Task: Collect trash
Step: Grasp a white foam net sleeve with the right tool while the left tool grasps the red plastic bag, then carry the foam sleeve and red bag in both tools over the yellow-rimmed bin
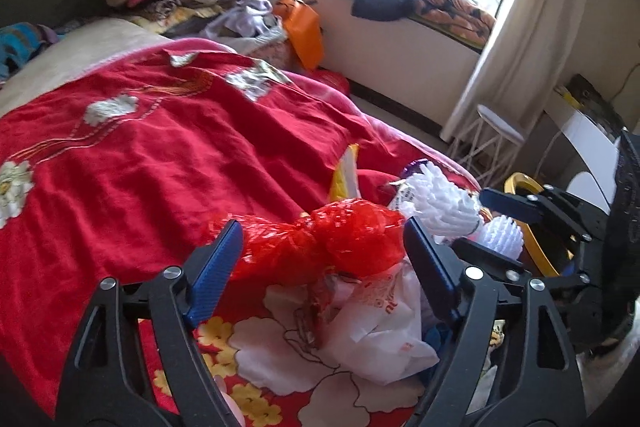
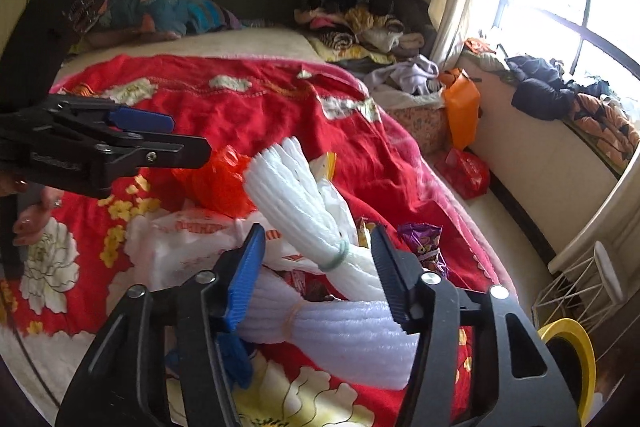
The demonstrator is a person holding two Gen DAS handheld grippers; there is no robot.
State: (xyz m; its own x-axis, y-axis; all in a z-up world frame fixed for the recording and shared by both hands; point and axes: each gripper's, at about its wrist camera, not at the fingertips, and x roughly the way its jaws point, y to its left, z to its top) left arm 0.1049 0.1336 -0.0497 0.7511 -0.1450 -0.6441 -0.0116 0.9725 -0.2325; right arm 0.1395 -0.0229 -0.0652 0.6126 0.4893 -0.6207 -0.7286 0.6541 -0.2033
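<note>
Cluttered bedroom: a bed [image 1: 120, 167] under a red flowered quilt fills the left and middle of both views, clothes are heaped at its head in the upper left, and a bright window with a curtain takes the upper right. Trash lies in a small pile on the quilt toward the lower middle of each frame. In the left wrist view, the left gripper [image 1: 324, 259] straddles a crumpled red bag [image 1: 320, 243] at lower centre; its blue pads stand wide on either side of the bag and neither visibly presses it, so I read it as released. Beneath the red bag lies a white bag [image 1: 380, 339] with red print, and just right of it white foam netting [image 1: 440, 199]. At the right edge of that view the right gripper [image 2: 318, 271] reaches in beside a yellow-rimmed bin [image 1: 536, 227]. In the right wrist view its jaws flank a foam bundle [image 2: 320, 239] tied with a green band; the left pad looks close to the foam, but a gap shows on both sides, so it is unclenched, not yet gripping. A purple wrapper [image 2: 424, 243] lies just right of the bundle. The step in hand looks like the reach-and-grasp: both grippers are set over their pieces. The next move calls for squeezing each gripper fully onto its light, springy piece, then lifting both clear of the quilt and carrying them right to the bin.
</note>
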